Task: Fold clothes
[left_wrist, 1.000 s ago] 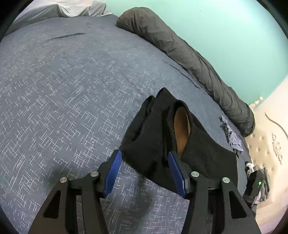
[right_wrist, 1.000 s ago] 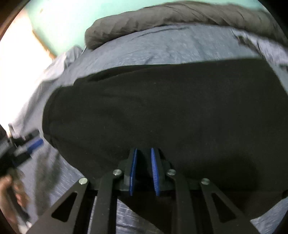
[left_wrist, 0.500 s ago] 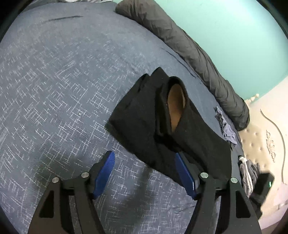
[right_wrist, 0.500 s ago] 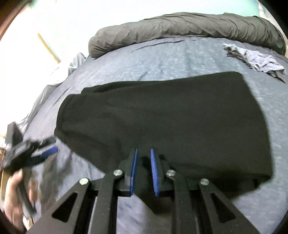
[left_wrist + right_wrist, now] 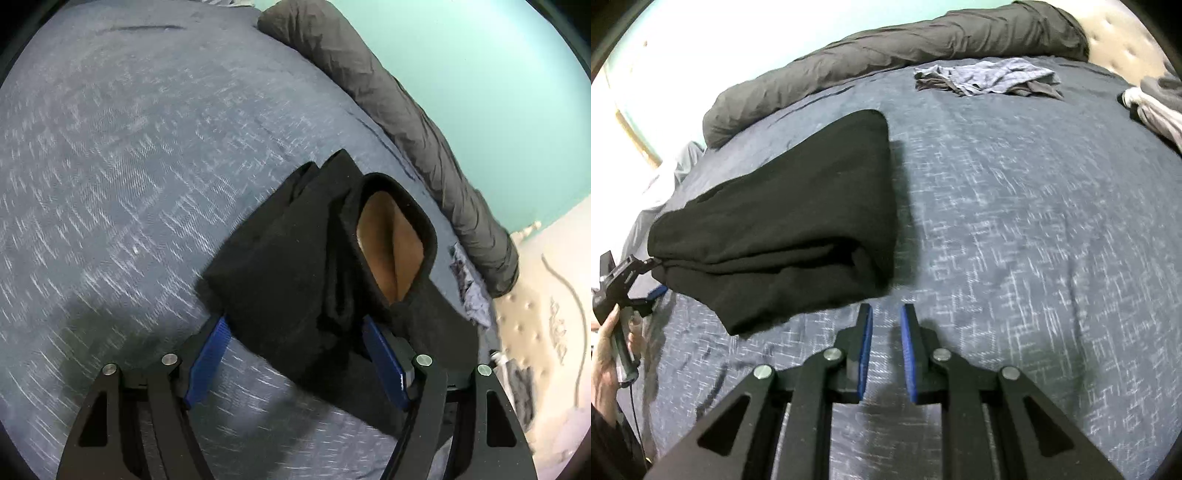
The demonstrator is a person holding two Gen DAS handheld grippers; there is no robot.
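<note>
A folded black garment (image 5: 288,266) with a tan lining showing at its opening lies on the blue patterned bedspread (image 5: 110,166). My left gripper (image 5: 295,343) is open wide, and its blue fingers straddle the garment's near edge. In the right wrist view the same black garment (image 5: 798,221) lies left of centre as a thick fold. My right gripper (image 5: 886,347) hovers over bare bedspread (image 5: 1034,221) just off the garment's near right corner, its fingers close together with nothing between them. A hand (image 5: 605,350) holds the left gripper (image 5: 624,280) at the garment's left end.
A rolled dark grey duvet (image 5: 406,110) runs along the far side by the teal wall. A crumpled grey-blue garment (image 5: 986,77) lies near it. More grey and white clothes (image 5: 1156,107) sit at the right edge, by a tufted headboard (image 5: 535,314).
My right gripper has come back off the black garment and swung right, over bare bedspread. My left gripper has moved forward, so its open fingers straddle the garment's edge.
</note>
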